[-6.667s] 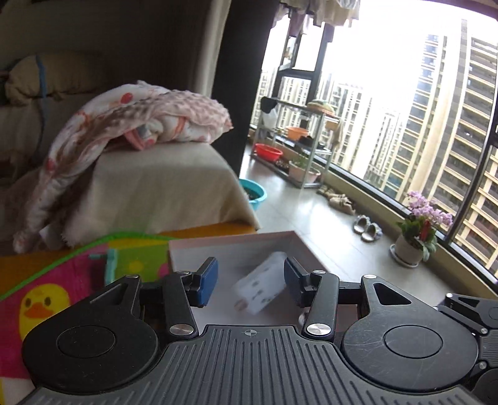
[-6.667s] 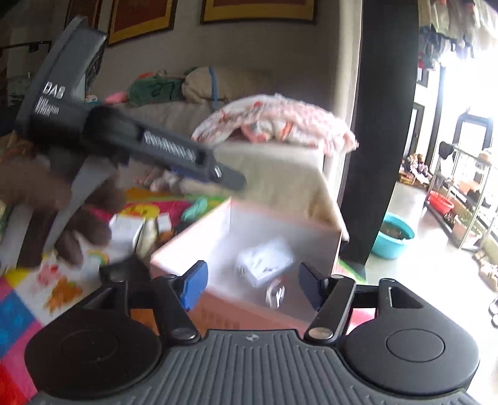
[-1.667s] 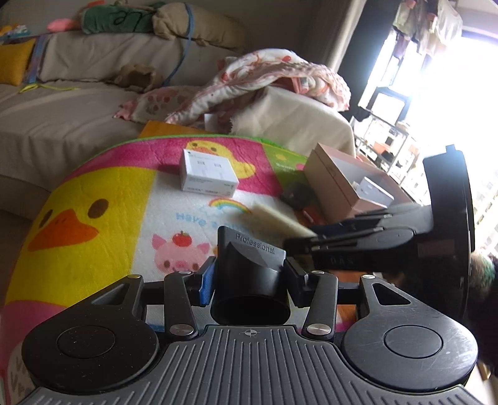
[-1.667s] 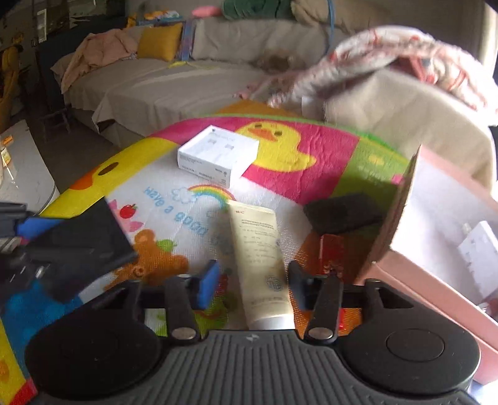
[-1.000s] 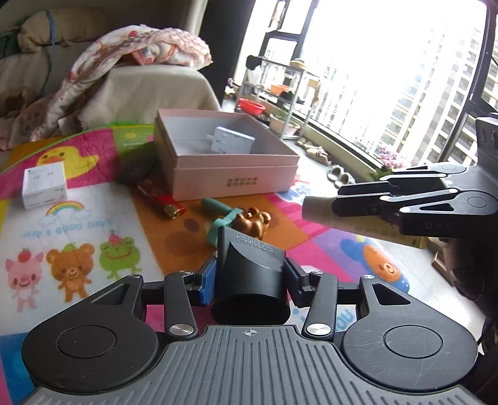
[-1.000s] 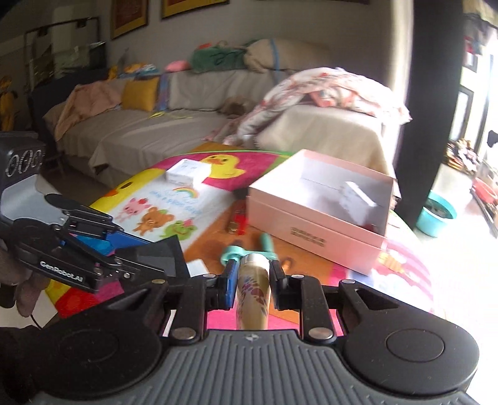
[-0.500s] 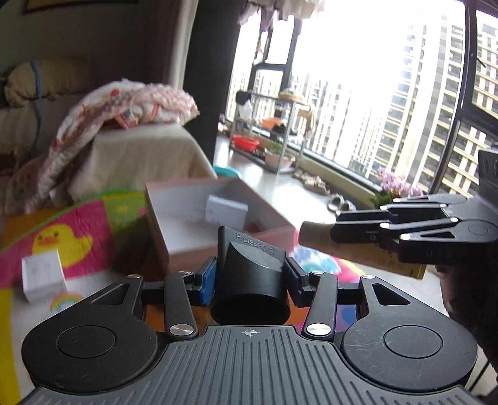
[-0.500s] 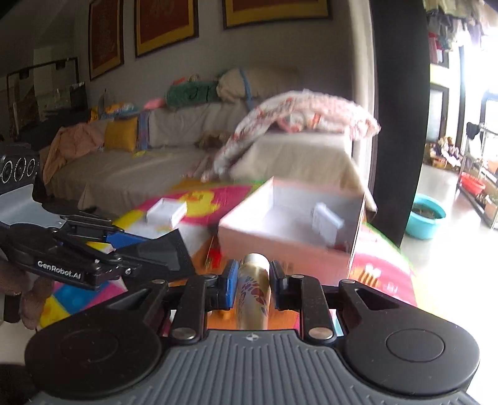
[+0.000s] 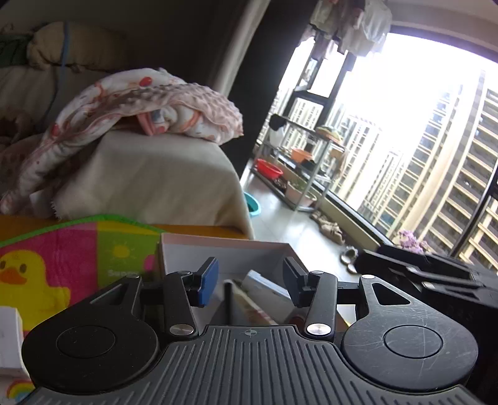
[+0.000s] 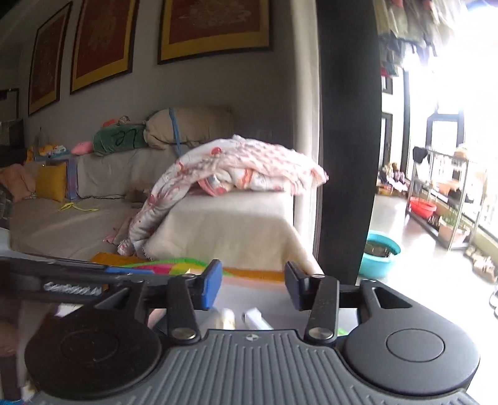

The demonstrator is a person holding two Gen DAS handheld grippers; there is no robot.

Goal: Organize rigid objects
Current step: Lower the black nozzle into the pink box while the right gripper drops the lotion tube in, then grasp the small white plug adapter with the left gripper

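Black ribbed tongs, 1 blue pad, silver screws

A lived-in home living room: a beige sofa at left centre with a rumpled blanket, framed pictures along the top, a children's duck mat at lower left.

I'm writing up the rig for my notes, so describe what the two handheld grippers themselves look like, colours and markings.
Both look alike: the left gripper and right gripper have black linkage arms with silver pivot screws, a ribbed dark-grey body with a small crosshair mark, and round black discs either side. One finger pad is blue, the other black. No cables show.
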